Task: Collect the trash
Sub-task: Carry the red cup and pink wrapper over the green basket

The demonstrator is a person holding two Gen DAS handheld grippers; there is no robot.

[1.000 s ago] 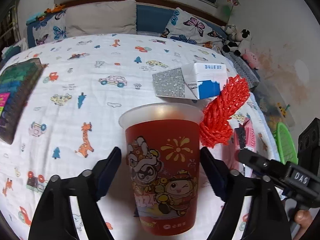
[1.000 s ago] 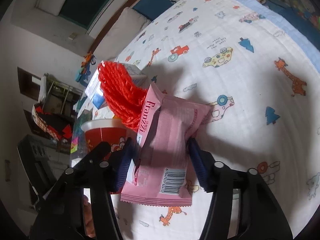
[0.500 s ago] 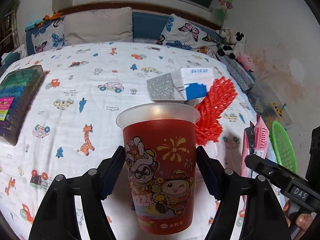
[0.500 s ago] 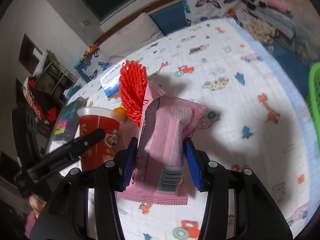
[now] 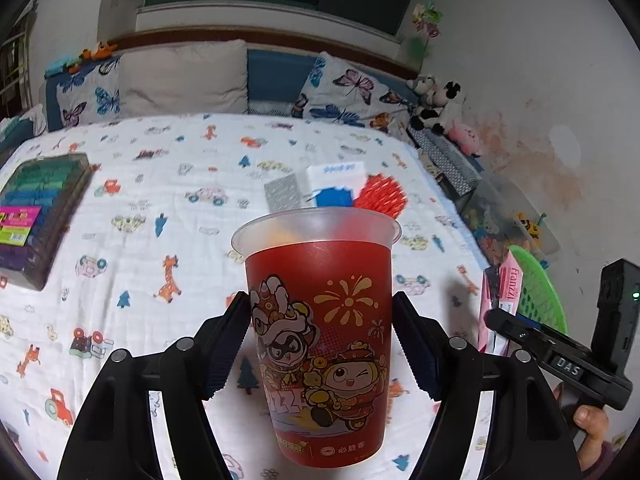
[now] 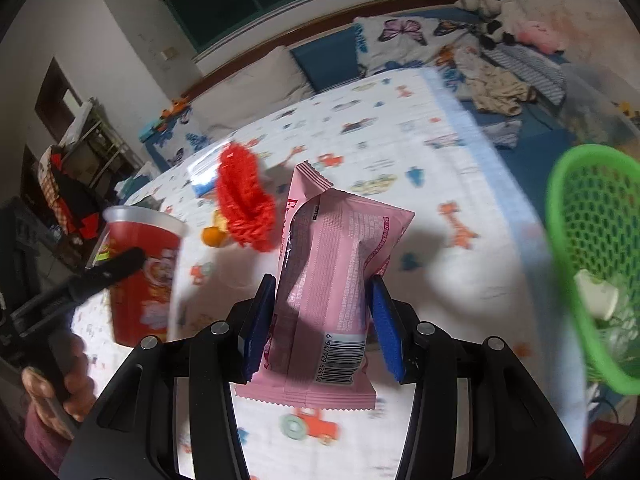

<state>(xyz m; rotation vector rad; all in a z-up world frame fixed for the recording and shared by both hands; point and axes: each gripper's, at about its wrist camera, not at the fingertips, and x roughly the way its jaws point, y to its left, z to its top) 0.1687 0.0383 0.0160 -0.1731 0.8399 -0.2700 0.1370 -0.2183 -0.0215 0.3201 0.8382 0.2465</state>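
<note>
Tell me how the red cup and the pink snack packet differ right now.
The red cup is rigid, printed with cartoon figures; the pink snack packet is a soft, creased pouch with small print and a barcode.
The cup has an open, translucent rim; the packet has crimped ends.
The cup sits in the left tongs; the packet in the right tongs.
Both are held upright above the bed sheet.

Both grippers (image 5: 320, 344) (image 6: 320, 320) have black arms, silver screws and ribbed blue pads (image 6: 258, 320); one bears "DAS".
</note>
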